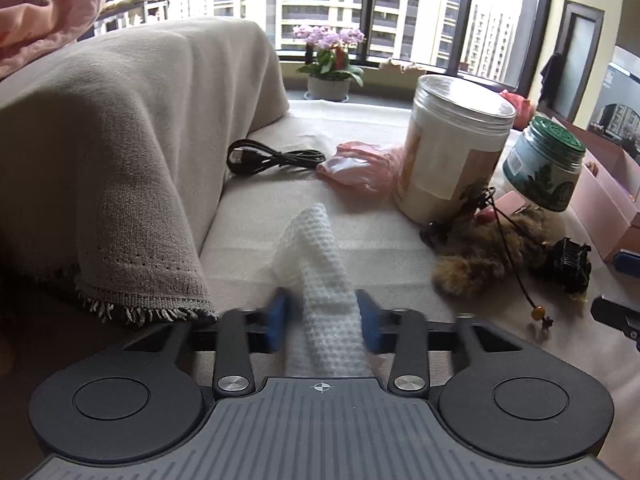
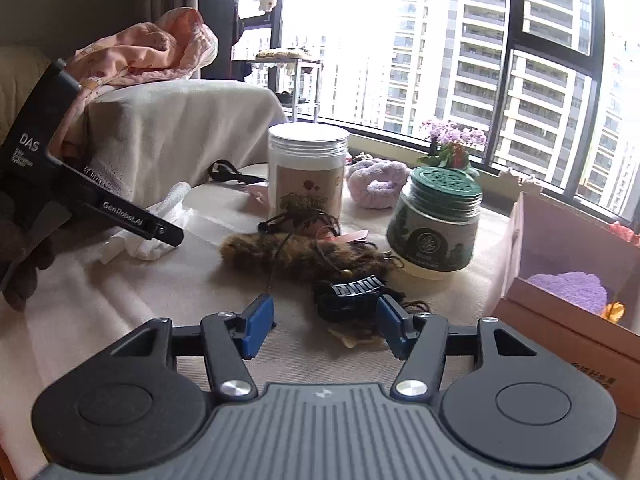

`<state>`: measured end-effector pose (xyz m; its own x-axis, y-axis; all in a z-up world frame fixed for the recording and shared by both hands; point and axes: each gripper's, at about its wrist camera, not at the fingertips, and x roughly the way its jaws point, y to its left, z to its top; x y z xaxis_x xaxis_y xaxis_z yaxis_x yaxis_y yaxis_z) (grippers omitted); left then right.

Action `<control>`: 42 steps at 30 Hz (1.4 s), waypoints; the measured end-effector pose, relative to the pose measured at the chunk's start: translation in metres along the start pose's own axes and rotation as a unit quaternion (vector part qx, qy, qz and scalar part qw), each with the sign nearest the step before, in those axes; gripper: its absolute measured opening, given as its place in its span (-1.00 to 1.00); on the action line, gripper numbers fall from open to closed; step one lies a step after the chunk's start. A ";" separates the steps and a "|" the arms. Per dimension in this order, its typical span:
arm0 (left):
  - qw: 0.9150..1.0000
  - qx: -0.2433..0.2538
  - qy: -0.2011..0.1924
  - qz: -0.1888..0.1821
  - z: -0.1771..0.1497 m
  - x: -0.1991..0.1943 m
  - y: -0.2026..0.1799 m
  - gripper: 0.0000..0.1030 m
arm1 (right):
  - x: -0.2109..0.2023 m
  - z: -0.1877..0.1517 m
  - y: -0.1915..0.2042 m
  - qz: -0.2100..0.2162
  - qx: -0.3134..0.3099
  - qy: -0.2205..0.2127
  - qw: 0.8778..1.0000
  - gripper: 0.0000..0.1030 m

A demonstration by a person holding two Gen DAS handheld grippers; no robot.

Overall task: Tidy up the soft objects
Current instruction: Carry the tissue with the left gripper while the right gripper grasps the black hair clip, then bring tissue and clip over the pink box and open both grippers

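Note:
A white waffle cloth [image 1: 316,248] runs between the blue pads of my left gripper [image 1: 324,314], which is shut on it above the cream-covered seat. The right wrist view shows that same gripper [image 2: 160,232] at the left, with the cloth [image 2: 168,208] bunched under it. My right gripper [image 2: 326,328] is open and holds nothing. Just ahead of its pads lies a black hair clip [image 2: 352,292], and behind that a brown furry piece [image 2: 300,252] with cords. Farther back are a pink cloth [image 1: 356,170] and a purple fluffy ring [image 2: 376,184].
A tall white jar [image 2: 306,168] and a green-lidded jar [image 2: 436,220] stand behind the fur. A pink box [image 2: 560,320] at the right holds a purple fluffy item [image 2: 568,290]. A black cable [image 1: 272,158] lies by the draped armrest [image 1: 120,140]. Potted orchids [image 1: 330,60] are at the window.

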<state>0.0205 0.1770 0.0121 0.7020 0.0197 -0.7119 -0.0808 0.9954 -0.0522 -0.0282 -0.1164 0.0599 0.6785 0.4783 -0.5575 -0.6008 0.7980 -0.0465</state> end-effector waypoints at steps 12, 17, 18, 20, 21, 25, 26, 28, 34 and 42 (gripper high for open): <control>0.989 0.000 0.009 -0.146 -0.023 -0.029 -0.048 -0.67 | 0.053 0.016 -0.012 0.006 -0.021 0.060 0.998 0.06; 0.980 0.018 0.023 -0.196 -0.033 -0.037 -0.074 -0.67 | 0.014 0.022 -0.008 0.011 -0.039 0.014 0.999 -0.11; 0.978 0.023 0.025 -0.205 -0.035 -0.039 -0.079 -0.67 | 0.004 0.024 -0.007 0.013 -0.043 0.005 0.999 -0.11; 0.974 0.036 0.032 -0.223 -0.038 -0.043 -0.092 -0.67 | -0.017 0.025 -0.008 0.017 -0.045 -0.006 0.999 -0.11; 0.972 0.043 0.036 -0.230 -0.039 -0.045 -0.098 -0.67 | -0.026 0.025 -0.009 0.016 -0.047 -0.009 0.999 -0.11; 0.965 0.071 0.051 -0.247 -0.041 -0.050 -0.124 -0.67 | -0.062 0.013 -0.017 -0.005 -0.059 -0.015 0.998 -0.11; 0.963 0.080 0.055 -0.250 -0.040 -0.053 -0.132 -0.67 | -0.070 0.009 -0.020 -0.014 -0.061 -0.016 0.998 -0.11; 0.960 0.093 0.061 -0.258 -0.038 -0.060 -0.146 -0.67 | -0.085 -0.001 -0.028 -0.039 -0.066 -0.017 0.997 -0.11; 0.945 0.131 0.083 -0.287 -0.028 -0.072 -0.188 -0.67 | -0.130 -0.020 -0.066 -0.086 -0.032 -0.029 0.995 -0.11; 0.933 0.176 0.048 -0.311 0.027 -0.071 -0.237 -0.67 | -0.163 -0.023 -0.125 -0.157 0.008 -0.062 0.986 -0.11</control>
<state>0.0085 -0.0573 0.0940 0.4673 -0.5638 -0.6810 0.5704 0.7808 -0.2551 -0.0739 -0.3030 0.1374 0.8775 0.2466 -0.4114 -0.3462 0.9193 -0.1873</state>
